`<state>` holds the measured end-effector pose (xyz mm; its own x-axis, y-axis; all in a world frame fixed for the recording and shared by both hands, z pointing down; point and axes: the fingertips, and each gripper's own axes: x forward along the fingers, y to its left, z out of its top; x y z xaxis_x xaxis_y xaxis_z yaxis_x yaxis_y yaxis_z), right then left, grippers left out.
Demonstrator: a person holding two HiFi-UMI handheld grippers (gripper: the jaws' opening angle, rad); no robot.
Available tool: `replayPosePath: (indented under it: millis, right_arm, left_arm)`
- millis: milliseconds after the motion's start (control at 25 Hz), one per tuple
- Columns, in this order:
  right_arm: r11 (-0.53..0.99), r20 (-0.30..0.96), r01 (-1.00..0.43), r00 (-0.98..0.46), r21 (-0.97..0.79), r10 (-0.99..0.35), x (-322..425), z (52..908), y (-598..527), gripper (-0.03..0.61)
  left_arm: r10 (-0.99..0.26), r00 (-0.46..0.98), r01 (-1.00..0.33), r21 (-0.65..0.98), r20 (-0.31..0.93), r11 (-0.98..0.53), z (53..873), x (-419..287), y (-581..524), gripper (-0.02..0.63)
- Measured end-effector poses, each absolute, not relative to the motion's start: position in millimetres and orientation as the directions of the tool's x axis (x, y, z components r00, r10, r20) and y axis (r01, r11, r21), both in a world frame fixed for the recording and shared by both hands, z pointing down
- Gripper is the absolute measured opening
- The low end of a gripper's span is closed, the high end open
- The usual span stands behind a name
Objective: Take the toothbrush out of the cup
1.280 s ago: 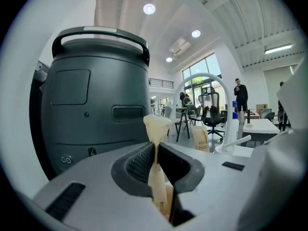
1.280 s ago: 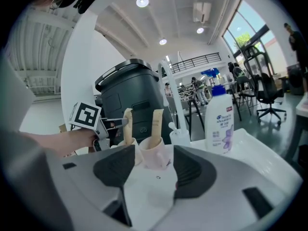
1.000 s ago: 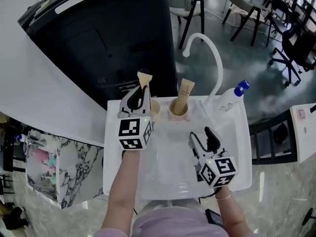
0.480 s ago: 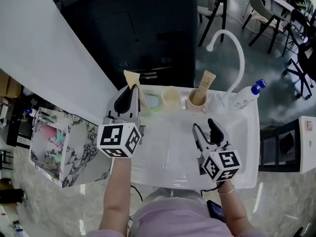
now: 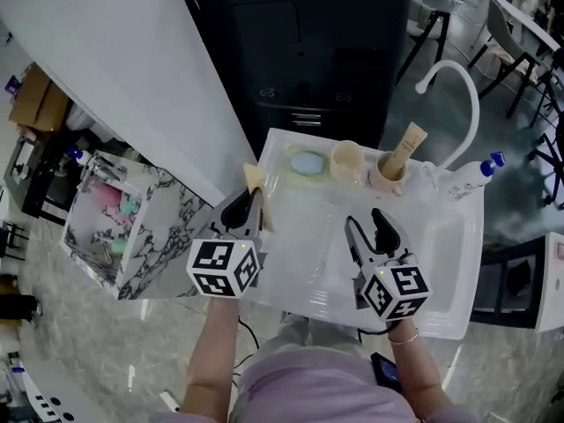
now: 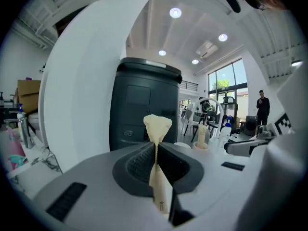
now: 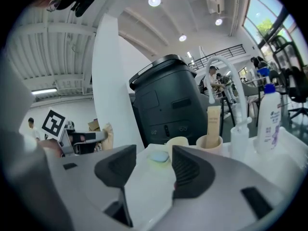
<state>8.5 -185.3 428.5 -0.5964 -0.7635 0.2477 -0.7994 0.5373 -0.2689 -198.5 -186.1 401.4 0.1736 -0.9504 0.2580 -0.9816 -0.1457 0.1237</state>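
My left hand-held gripper (image 5: 249,204) pinches the wrapped toothbrush (image 5: 256,181), held clear of the cup (image 5: 346,159) ahead-right, so it's out, I judge. My right hand-held gripper (image 5: 371,226) hangs spread, empty.

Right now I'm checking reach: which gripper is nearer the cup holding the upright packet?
Right. The right gripper is below the cup in the head view; the left gripper is farther left.

Toothbrush (image 6: 157,125) lower end hidden btwn left tool (image 6: 156,150) jaws.
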Motion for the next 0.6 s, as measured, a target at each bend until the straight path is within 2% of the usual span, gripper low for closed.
replayPosePath:
  millis: [320,600]
  right_arm:
    - [0.528,0.260,-0.805,-0.589,-0.271,-0.765,2,433,-175,0.233]
    - [0.491,0.277,-0.831,-0.552,-0.263,-0.787,18,439,-177,0.230]
  left_arm:
    - [-0.846,0.218,-0.975,0.139,0.486,-0.171,475,-184,-155,0.025]
    - [-0.782,0.212,-0.977,0.115,0.586,-0.179,520,-174,-171,0.025]
